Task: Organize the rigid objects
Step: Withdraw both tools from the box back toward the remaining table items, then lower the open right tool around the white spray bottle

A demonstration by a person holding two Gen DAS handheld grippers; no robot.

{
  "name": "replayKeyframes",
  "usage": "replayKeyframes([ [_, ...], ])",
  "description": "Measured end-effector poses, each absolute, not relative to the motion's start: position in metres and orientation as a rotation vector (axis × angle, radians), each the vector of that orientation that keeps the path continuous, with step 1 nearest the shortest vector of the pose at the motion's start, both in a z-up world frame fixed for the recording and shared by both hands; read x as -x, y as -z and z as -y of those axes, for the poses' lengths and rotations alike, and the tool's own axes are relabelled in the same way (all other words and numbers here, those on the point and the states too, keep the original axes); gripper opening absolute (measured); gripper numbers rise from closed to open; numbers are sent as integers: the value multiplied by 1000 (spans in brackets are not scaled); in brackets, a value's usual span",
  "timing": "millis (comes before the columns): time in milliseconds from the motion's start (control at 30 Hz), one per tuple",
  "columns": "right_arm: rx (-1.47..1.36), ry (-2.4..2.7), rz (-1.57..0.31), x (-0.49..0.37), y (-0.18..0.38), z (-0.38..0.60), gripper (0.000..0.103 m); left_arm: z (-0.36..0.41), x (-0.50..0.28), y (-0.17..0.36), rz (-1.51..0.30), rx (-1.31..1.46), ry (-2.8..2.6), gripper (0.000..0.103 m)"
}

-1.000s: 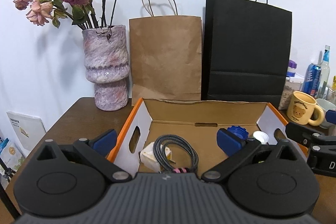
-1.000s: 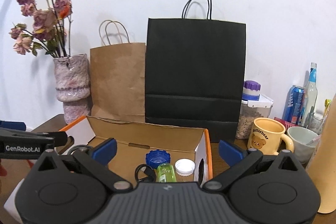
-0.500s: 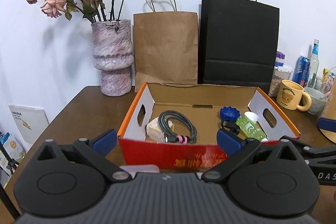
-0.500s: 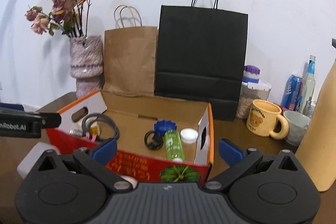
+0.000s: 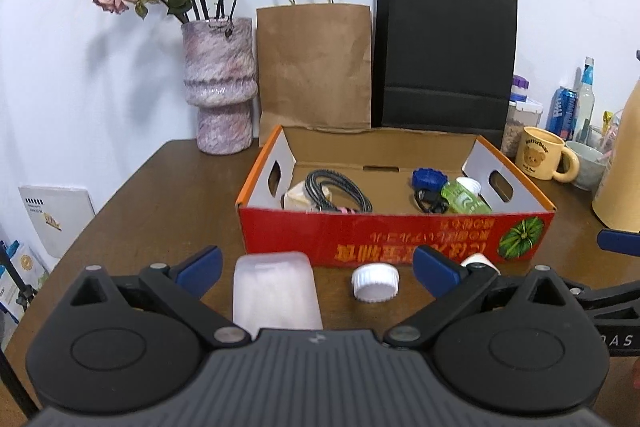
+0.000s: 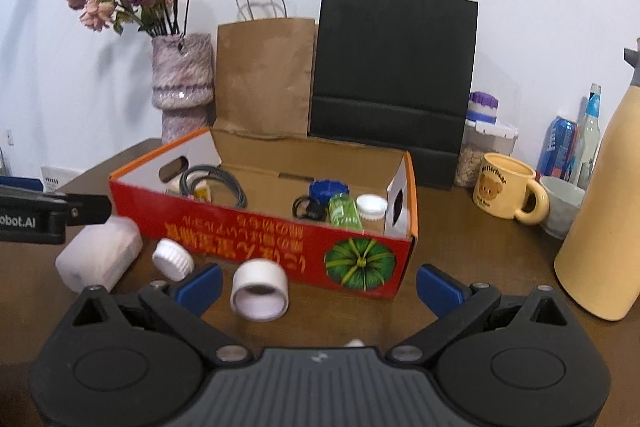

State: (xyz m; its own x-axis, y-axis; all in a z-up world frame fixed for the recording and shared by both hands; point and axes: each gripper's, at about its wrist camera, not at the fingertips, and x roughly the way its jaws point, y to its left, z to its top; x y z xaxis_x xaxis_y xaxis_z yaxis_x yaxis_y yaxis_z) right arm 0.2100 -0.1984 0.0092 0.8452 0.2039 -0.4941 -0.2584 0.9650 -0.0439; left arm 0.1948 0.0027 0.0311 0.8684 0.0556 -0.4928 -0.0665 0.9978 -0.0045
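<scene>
A red cardboard box (image 5: 396,233) (image 6: 280,231) stands open on the brown table. It holds a coiled black cable (image 5: 336,189), a blue lid (image 5: 429,178), a green bottle (image 5: 464,198) and a white cap (image 6: 372,205). In front of the box lie a frosted plastic case (image 5: 276,291) (image 6: 100,253), a white ribbed cap (image 5: 375,282) (image 6: 173,259) and a white tape roll (image 6: 260,291). My left gripper (image 5: 316,269) is open and empty above the case. My right gripper (image 6: 320,285) is open and empty, near the tape roll.
A vase of dried roses (image 5: 220,83), a brown paper bag (image 5: 314,67) and a black paper bag (image 5: 444,55) stand behind the box. A bear mug (image 6: 504,187), a bowl, cans, bottles and a tall beige flask (image 6: 604,219) crowd the right side.
Both grippers have pulled back from over the box toward the table's front. The box front and the loose case, cap and tape roll have come into view.
</scene>
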Motion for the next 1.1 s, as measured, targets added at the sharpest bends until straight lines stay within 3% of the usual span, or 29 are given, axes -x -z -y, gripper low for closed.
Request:
replayKeyframes([
  [333,122,-237,-592,-192,11,200,103,-3,-173,-21,-535,23,-32,103],
  [1100,171,-295,-589,-161,22,205,103,-1,-139,3,-573,44,13,103],
])
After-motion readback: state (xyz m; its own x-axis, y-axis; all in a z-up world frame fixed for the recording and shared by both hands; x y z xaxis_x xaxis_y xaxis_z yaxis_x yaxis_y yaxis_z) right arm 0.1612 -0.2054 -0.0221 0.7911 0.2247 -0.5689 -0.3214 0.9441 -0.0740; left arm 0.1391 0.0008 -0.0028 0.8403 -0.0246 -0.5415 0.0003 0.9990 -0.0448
